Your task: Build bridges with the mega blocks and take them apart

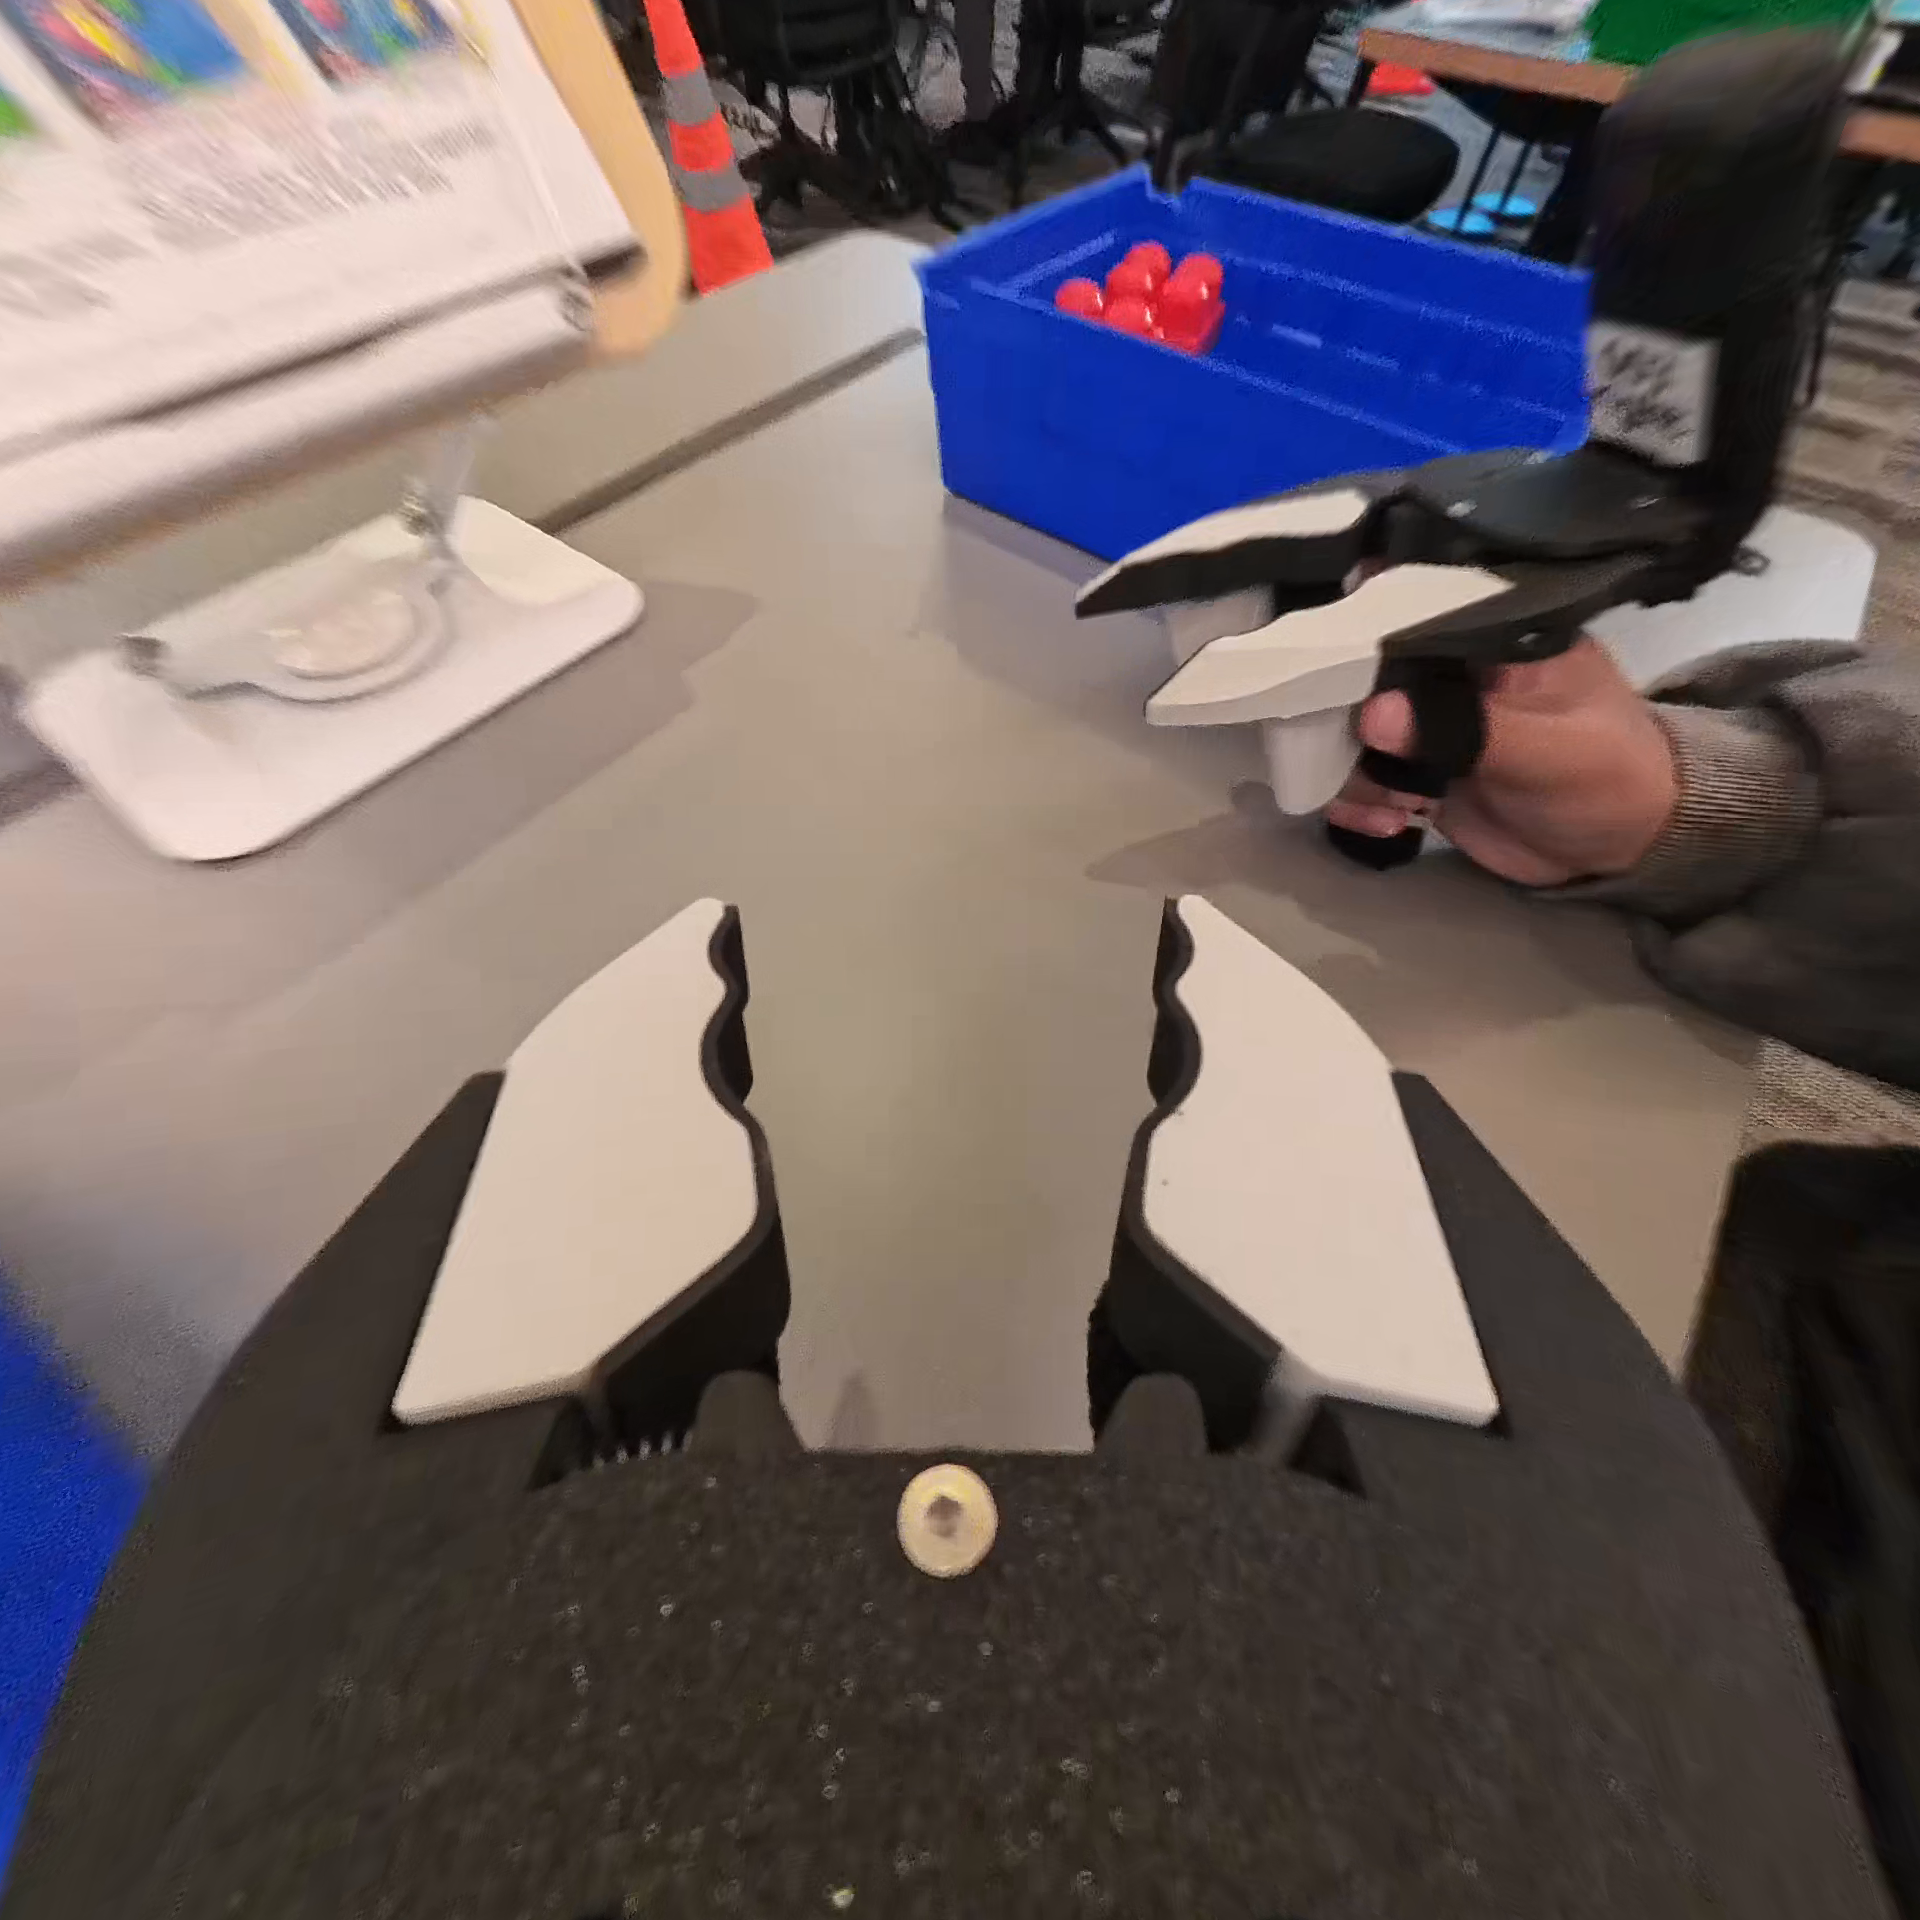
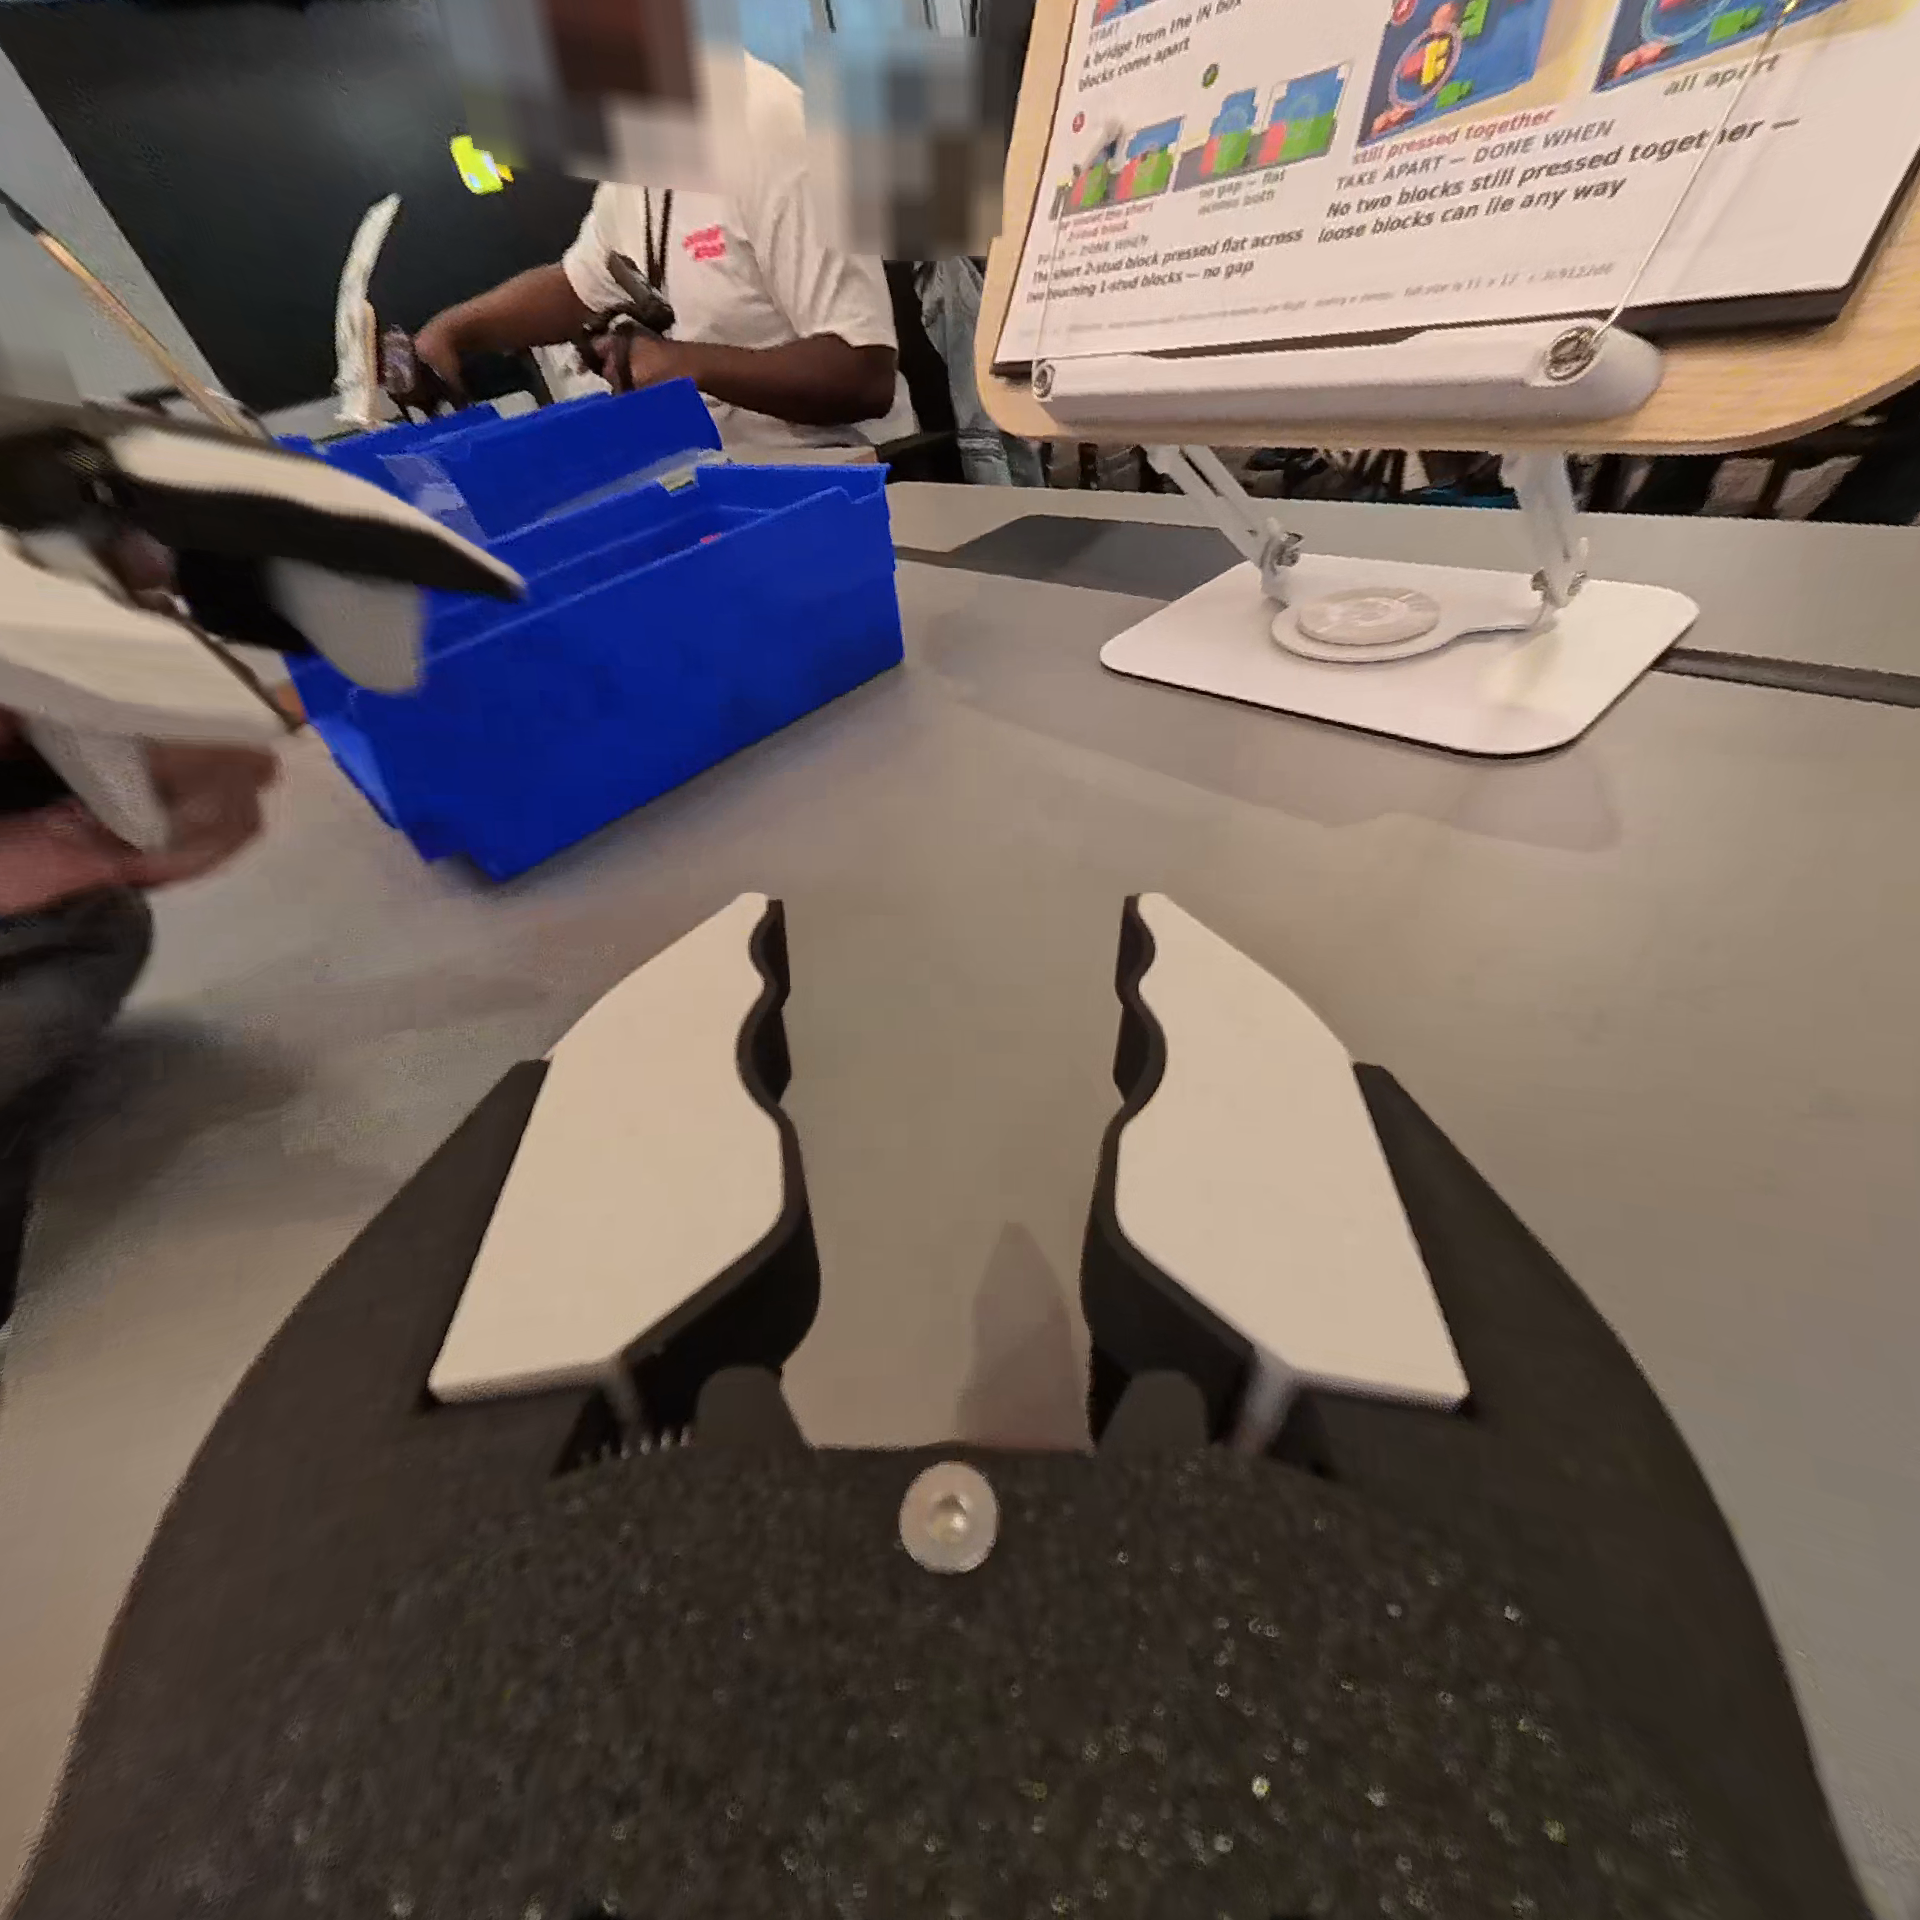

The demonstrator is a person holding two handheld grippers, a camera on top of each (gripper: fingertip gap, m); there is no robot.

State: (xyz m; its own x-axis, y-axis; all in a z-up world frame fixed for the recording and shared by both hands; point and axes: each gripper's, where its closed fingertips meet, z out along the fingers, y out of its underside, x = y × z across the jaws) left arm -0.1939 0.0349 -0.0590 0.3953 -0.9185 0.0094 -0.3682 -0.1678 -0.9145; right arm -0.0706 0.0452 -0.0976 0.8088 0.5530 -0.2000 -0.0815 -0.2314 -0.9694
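Red mega blocks [image 1: 1143,296] lie clustered in a blue bin [image 1: 1195,447] at the far right of the grey table [image 1: 883,748]. My left gripper [image 1: 951,914] is open and empty, low over bare table in the middle. My right gripper [image 2: 951,904] is open and empty too, also over bare table. In the left wrist view the right gripper [image 1: 1114,662] is held by a hand in front of the bin, jaws apart. In the right wrist view the left gripper [image 2: 447,623] shows at the left, in front of stacked blue bins [image 2: 644,665].
A white stand [image 2: 1403,665] holding an instruction sheet [image 2: 1455,187] on a wooden board is at the table's far side; it also shows in the left wrist view [image 1: 312,675]. A seated person [image 2: 748,301] works behind the bins. An orange cone [image 1: 707,156] stands beyond the table.
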